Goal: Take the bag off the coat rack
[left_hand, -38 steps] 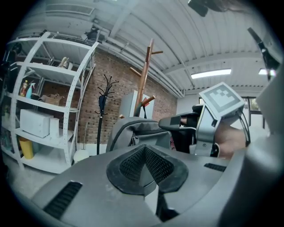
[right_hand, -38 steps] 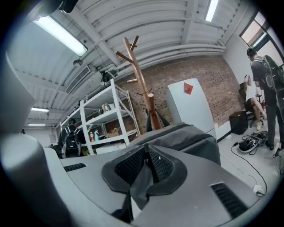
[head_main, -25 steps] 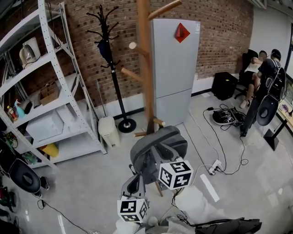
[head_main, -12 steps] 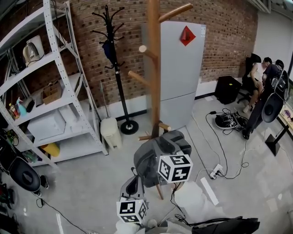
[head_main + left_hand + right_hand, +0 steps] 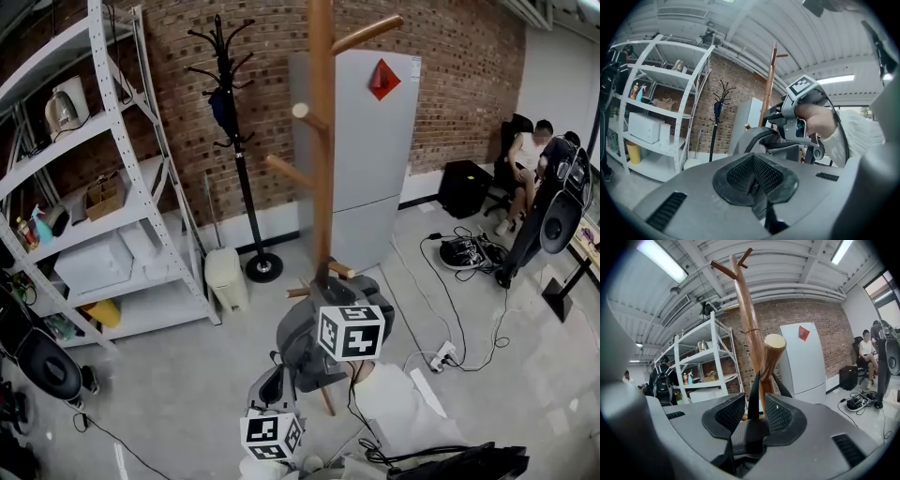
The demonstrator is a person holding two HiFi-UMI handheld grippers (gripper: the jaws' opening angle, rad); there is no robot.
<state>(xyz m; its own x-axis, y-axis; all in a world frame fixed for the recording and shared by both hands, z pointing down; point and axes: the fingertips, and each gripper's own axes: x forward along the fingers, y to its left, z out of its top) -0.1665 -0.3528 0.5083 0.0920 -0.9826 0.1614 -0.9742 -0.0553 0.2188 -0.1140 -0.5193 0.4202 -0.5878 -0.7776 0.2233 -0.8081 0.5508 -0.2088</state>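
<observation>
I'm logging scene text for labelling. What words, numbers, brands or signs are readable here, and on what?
No text is readable.
Red diamond sign on the fridge: its mark is too small to read.
Marker cubes: black-and-white square patterns, no letters.
Bottles on the shelf: labels too blurred.

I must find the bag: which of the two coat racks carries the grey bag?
The wooden coat rack before the fridge: the grey bag hangs low on it. The black coat rack holds only something blue.

Grey bag; brown wooden coat rack; red-brown brick-pattern wall; pale grey refrigerator bearing a red diamond mark.
</observation>
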